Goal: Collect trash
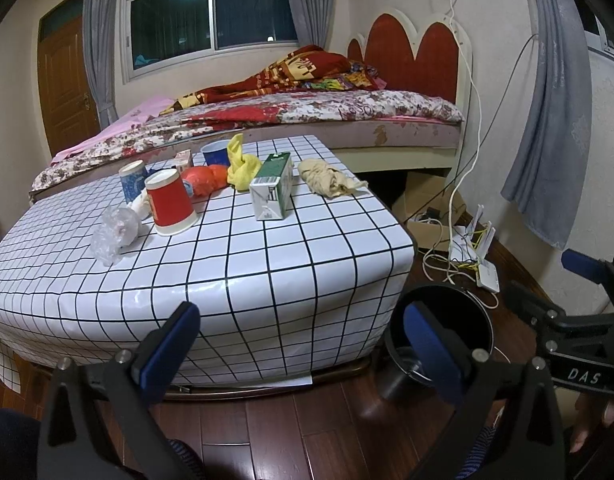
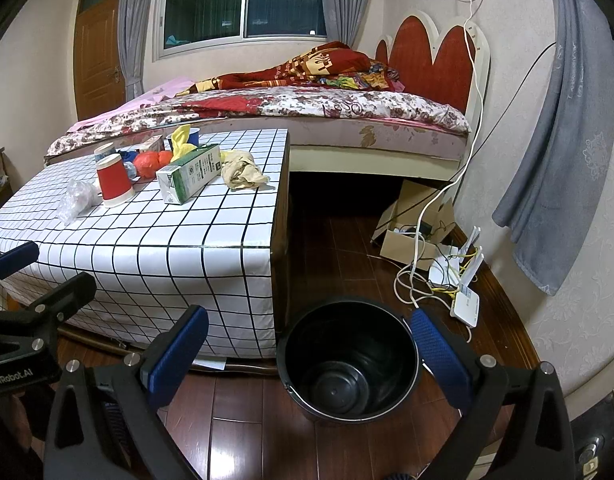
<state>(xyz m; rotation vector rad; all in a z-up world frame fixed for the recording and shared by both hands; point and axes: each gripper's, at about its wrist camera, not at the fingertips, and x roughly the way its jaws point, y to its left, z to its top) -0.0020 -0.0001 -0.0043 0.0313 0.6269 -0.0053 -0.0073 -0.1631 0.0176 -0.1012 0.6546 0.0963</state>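
With both my left gripper (image 1: 303, 354) and right gripper (image 2: 313, 358) spread wide and holding nothing, the empty black bucket (image 2: 349, 364) sits on the floor just beside the table (image 1: 267, 264). Trash clusters mid-table: crumpled plastic wrap (image 1: 115, 234), red cup (image 1: 173, 202), green carton (image 1: 273, 186), tan wad (image 1: 329, 178) all look light and crushable. I'd pinch the cup wall or carton sides; the right table edge is near, and the floor around the bucket is open.
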